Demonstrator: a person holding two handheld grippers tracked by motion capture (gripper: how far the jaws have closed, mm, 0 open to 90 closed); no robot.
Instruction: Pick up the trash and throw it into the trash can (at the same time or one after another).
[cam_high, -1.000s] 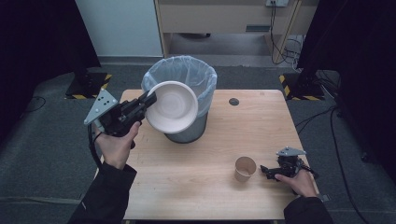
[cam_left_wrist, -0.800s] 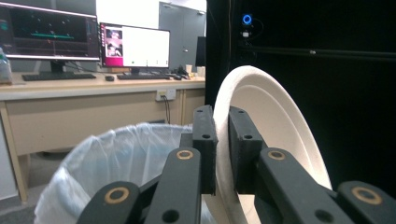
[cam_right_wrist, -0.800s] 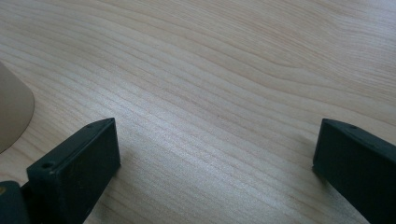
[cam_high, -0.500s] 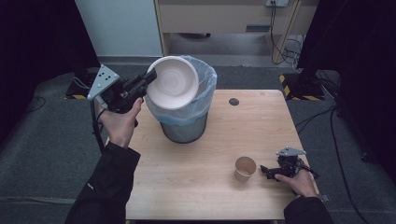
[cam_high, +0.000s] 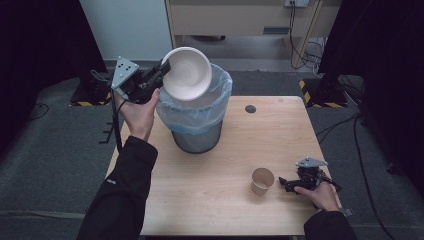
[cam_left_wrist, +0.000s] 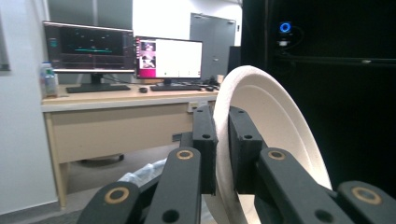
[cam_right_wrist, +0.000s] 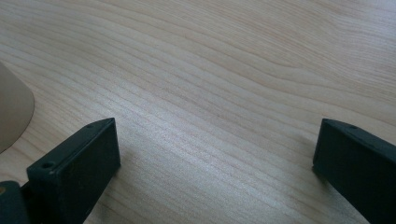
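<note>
Both tongs look different right now. Up in the upper left of the high view, the left gripper (cam_high: 159, 75) is pinching the rim of a white paper plate (cam_high: 187, 73). In the left gripper view its jaws are pressed tight on the plate's (cam_left_wrist: 273, 121) edge. The plate is tipped up on its side and hangs over the top left of the bin (cam_high: 196, 112), which has a light blue bag inside.

To do this well, I think the plate should go over the middle of the bin's hole first. Then let go, so it drops in and does not catch on the rim.

Down in the lower right, the right gripper (cam_high: 289, 184) rests on the table (cam_high: 225, 210) with its jaws spread wide and nothing between them. A brown paper cup (cam_high: 262, 180) stands just beside it.
</note>
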